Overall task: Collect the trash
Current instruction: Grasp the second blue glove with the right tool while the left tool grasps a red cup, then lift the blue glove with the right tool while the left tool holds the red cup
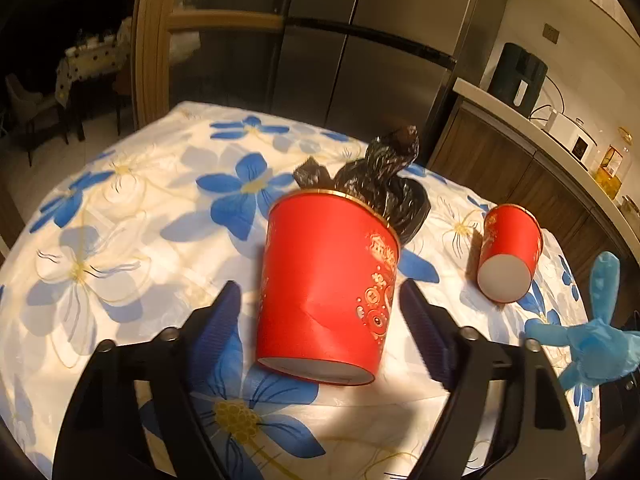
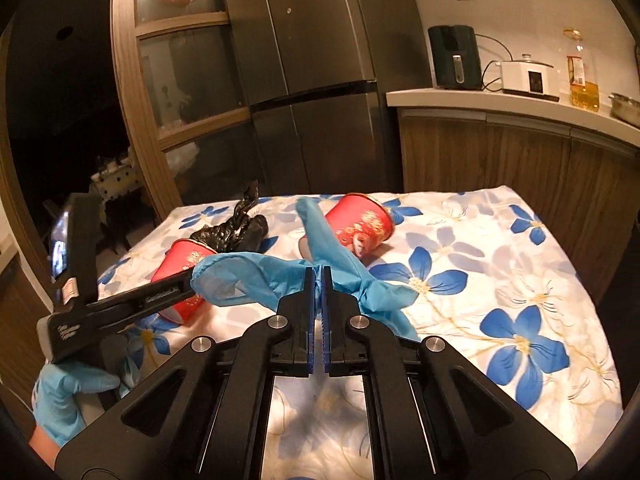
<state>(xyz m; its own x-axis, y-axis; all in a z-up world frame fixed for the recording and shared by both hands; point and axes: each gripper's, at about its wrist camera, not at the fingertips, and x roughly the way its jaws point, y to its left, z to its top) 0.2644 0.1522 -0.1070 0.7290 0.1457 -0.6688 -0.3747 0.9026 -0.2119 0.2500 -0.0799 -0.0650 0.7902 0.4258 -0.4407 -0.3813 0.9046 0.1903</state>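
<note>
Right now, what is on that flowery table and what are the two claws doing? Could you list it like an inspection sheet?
Surface: table under a white cloth with blue flowers.
Job's things: two red paper cups lying on their sides, the near one and the far one; a crumpled black plastic bag behind the near cup; a blue disposable glove.
Clutter: nothing seen.
Claws: left claw open around the near cup; right claw shut on the glove.
Cables: cords behind the counter appliances.
Surroundings: steel fridge, counter with air fryer, cooker, oil bottle.
</note>
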